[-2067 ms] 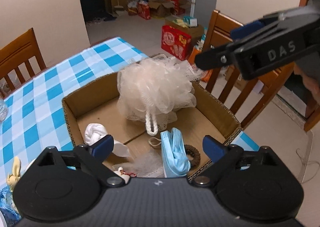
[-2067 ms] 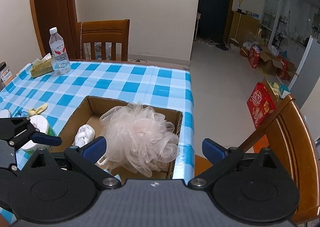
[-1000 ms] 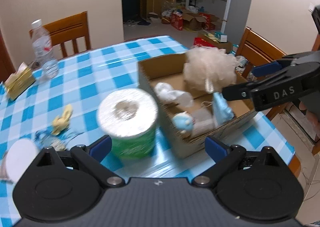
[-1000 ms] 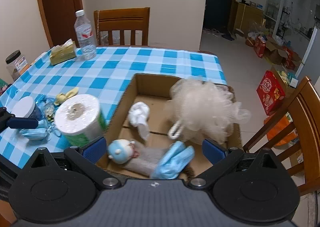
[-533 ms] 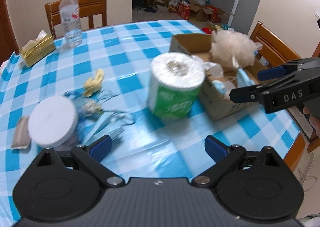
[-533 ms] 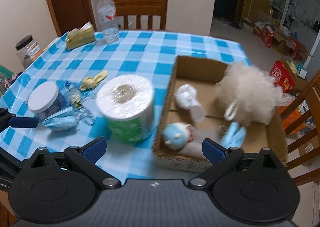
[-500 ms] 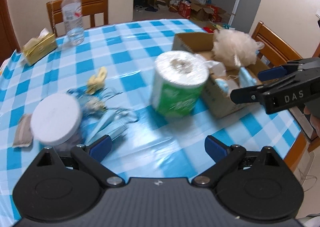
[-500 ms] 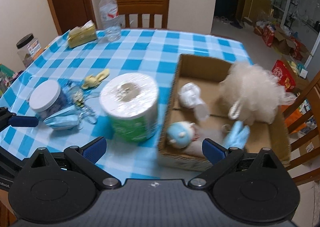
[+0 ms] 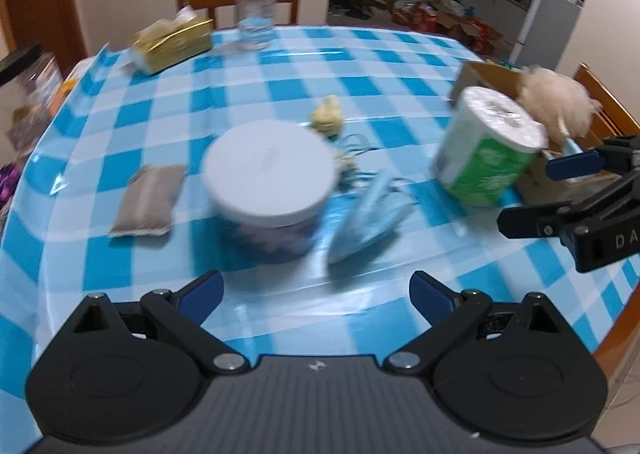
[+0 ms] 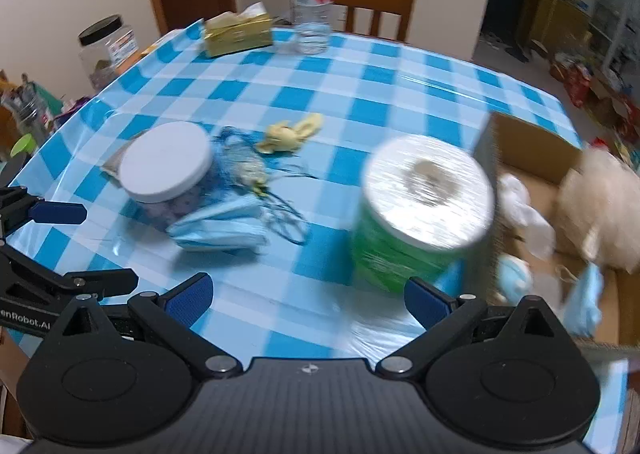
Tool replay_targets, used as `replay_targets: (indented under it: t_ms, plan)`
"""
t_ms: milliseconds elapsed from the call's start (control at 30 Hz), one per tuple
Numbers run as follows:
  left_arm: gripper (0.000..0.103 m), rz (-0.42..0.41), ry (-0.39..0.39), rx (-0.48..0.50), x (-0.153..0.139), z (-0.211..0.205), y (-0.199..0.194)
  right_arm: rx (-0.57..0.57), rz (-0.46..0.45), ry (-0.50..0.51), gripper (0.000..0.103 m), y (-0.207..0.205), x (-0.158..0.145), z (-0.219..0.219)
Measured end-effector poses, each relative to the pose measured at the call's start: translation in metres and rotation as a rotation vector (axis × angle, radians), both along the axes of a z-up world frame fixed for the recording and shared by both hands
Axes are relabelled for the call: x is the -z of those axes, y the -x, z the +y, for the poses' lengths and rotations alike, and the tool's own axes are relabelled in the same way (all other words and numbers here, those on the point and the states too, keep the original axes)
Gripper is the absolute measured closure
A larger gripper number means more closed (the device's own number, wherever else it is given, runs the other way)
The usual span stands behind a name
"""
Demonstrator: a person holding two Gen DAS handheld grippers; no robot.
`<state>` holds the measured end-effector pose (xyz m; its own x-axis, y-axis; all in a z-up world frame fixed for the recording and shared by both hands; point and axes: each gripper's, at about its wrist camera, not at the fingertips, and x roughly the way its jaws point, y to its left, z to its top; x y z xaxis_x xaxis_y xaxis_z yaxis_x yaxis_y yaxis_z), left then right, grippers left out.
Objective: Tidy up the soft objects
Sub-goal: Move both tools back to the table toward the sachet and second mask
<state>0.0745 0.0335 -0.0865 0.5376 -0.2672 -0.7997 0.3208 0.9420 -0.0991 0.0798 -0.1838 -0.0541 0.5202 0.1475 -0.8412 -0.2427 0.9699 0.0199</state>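
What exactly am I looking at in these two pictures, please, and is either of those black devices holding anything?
No robot here: a person carries two hand-held grippers, each with a fisheye camera looking along its two blue-tipped fingers. One picture is from the left gripper, the other from the right gripper. Both are open and hold nothing. On the checked tablecloth lie a blue face mask, a white-lidded jar, a paper roll, a small yellow toy and a cardboard box that holds a bath sponge.

Blue-and-white checked tablecloth [image 10: 360, 94], green-wrapped white paper roll [image 10: 420, 214], pale blue masks [image 10: 220, 232], brown box [image 10: 532, 146].
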Motion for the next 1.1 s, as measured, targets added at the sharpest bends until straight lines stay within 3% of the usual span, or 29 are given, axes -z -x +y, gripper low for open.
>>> replay_targets:
  t_ms: [367, 567, 1100]
  plan:
    - [0.004, 0.007, -0.044, -0.078, 0.013, 0.050, -0.022, -0.078, 0.015, 0.020, 0.000, -0.044, 0.019, 0.069]
    - [0.004, 0.005, -0.071, -0.094, 0.015, 0.066, -0.045, -0.063, 0.023, 0.034, 0.000, -0.066, 0.037, 0.091]
    - [0.005, 0.024, -0.152, -0.115, 0.038, 0.079, -0.110, -0.047, 0.116, 0.080, 0.000, -0.042, 0.073, 0.070]
